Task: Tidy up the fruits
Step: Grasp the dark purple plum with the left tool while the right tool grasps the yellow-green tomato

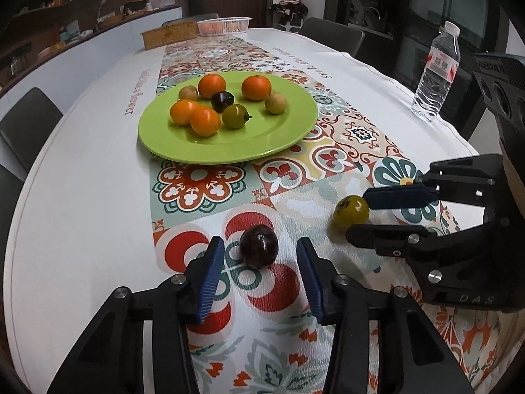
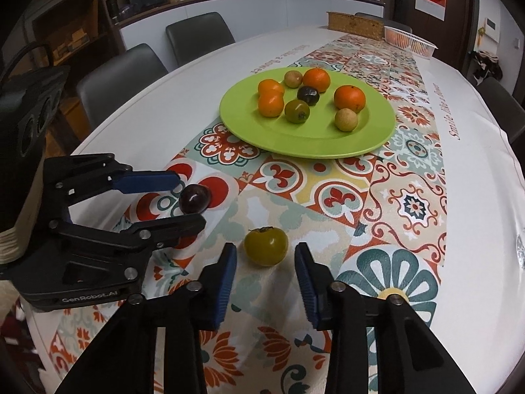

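A dark plum (image 1: 259, 251) lies on the patterned runner between the blue pads of my left gripper (image 1: 261, 256), which stands open with a gap on each side of the fruit. To its right, a green-yellow persimmon-like fruit (image 2: 265, 246) rests on the cloth between the fingers of my right gripper (image 2: 265, 251), also open and apart from it. Each gripper also appears in the other view: left gripper (image 2: 190, 199), right gripper (image 1: 357, 213). Farther back, a green plate (image 1: 279, 138) holds several oranges, small green fruits and another dark plum.
A water bottle (image 1: 436, 75) stands near the table's right edge. A wicker box (image 1: 169, 36) and a white plastic basket (image 1: 223, 26) sit at the far end. Grey chairs (image 2: 121, 69) line the left side, and a counter runs behind them.
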Demonstrator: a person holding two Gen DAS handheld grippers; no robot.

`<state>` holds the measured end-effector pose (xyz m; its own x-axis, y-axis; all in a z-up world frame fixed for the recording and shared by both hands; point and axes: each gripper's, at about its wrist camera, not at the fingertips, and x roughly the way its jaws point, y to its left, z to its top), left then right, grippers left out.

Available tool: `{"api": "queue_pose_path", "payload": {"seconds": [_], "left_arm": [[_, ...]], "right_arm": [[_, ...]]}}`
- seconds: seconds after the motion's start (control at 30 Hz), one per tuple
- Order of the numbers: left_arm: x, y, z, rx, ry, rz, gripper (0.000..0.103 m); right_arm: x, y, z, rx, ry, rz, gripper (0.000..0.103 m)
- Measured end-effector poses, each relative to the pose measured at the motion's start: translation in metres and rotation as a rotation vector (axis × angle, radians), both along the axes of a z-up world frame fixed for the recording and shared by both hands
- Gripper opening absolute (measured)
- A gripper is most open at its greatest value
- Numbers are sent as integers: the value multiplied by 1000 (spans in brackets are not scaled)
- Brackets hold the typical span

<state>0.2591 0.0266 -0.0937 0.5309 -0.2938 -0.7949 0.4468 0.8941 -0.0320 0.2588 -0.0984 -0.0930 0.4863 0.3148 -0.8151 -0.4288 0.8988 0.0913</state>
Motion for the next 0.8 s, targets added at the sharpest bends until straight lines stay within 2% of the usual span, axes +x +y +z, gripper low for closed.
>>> {"api": "queue_pose_path", "payload": {"seconds": [0.07,0.37,0.6,0.8], "left_arm": [[2,0,0,-6,5,6,37],[8,-3,-5,-12,32,18,26],[5,-5,-2,-11,31,19,26],[-6,-4,13,-25,6,39,26]], "right_arm": [[2,-1,-1,4,4,-1,35],[6,0,-4,18,14,0,31],[4,-1,0,20,-1,3,30],[-1,-5,10,30,-24,0,30]]}}
